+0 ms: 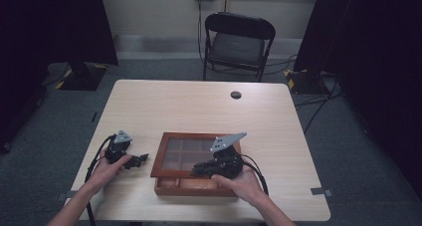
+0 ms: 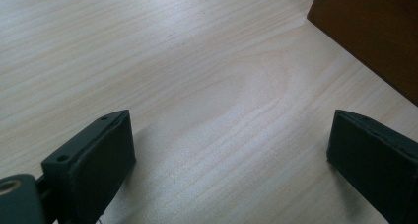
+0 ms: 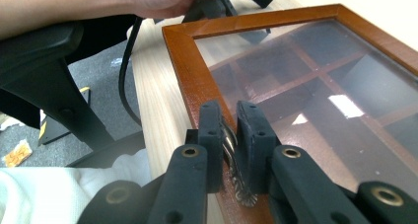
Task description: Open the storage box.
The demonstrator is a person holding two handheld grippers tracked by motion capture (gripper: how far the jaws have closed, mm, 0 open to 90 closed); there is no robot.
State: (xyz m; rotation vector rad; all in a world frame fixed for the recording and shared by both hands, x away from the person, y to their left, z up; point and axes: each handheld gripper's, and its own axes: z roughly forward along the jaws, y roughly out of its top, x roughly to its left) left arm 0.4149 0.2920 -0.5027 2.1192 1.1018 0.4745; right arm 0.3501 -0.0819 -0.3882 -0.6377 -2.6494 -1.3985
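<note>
Light wooden table: brown wooden box near front edge, glass-paned lid raised at front, dividers visible beneath. Right gripper at lid's front rim, fingers clenched on small metal clasp. Left gripper just beside box, resting low over table, fingers released, gripping nothing. Step in hand, likely: swinging lid open by clasp. Next: steady upward arc about rear hinge, firm pinch; left ready for bracing box.
</note>
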